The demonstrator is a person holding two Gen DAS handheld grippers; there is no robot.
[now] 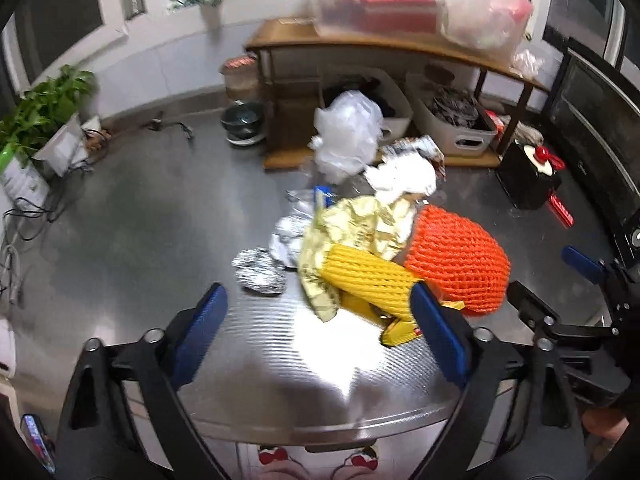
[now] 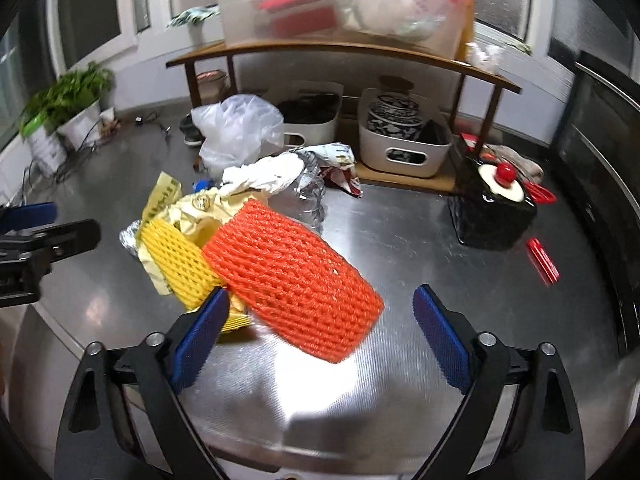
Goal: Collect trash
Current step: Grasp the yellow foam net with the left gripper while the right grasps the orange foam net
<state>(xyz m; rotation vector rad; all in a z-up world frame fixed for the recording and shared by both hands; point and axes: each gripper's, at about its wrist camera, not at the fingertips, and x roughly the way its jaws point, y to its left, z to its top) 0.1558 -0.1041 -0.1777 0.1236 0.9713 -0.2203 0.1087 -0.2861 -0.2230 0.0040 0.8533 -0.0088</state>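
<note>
A pile of trash lies on the steel table [image 1: 120, 240]: an orange foam net [image 1: 456, 256] [image 2: 292, 280], a yellow foam net [image 1: 368, 280] [image 2: 180, 264], a pale yellow wrapper [image 1: 360, 228] [image 2: 200, 208], crumpled foil [image 1: 260, 272], white paper [image 1: 404, 176] [image 2: 268, 176] and a clear plastic bag [image 1: 348, 132] [image 2: 236, 128]. My left gripper [image 1: 320, 332] is open and empty, just in front of the yellow net. My right gripper [image 2: 320, 332] is open and empty, with the orange net's near end between its fingers. The right gripper also shows at the right edge of the left wrist view [image 1: 576, 280].
A wooden shelf [image 2: 344, 52] at the back holds a clear bin [image 2: 280, 4] on top and white baskets [image 2: 404, 148] below. A black box with a red knob [image 2: 496, 208] and a red packet [image 2: 542, 260] lie at the right. A potted plant [image 2: 68, 100] stands far left.
</note>
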